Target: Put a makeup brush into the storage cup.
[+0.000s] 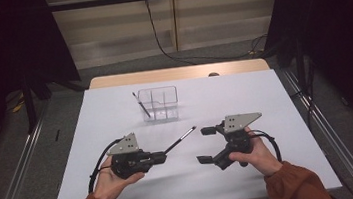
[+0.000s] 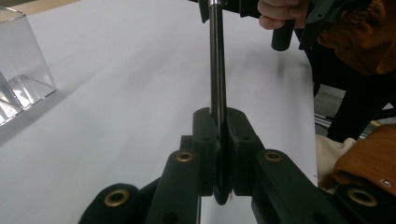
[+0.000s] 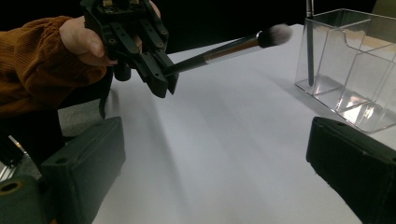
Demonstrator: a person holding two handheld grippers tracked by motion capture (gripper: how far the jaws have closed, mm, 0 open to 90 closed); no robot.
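High view shows a white table (image 1: 265, 99) with a person sitting at its near edge, a gripper in each hand. No words or labels can be read on anything.

The left gripper (image 1: 162, 156) has its jaws pressed tight on the handle end of a makeup brush (image 1: 179, 140). The brush sticks out over the table and does not touch it. Its fluffy tip points toward the right gripper (image 1: 208, 144) and stops near it. The right gripper has its jaws spread wide with nothing between them.

A clear plastic box (image 1: 160, 103) with little rooms inside stands near the middle of the far edge. A thin dark stick (image 1: 141, 104) leans in its left room.
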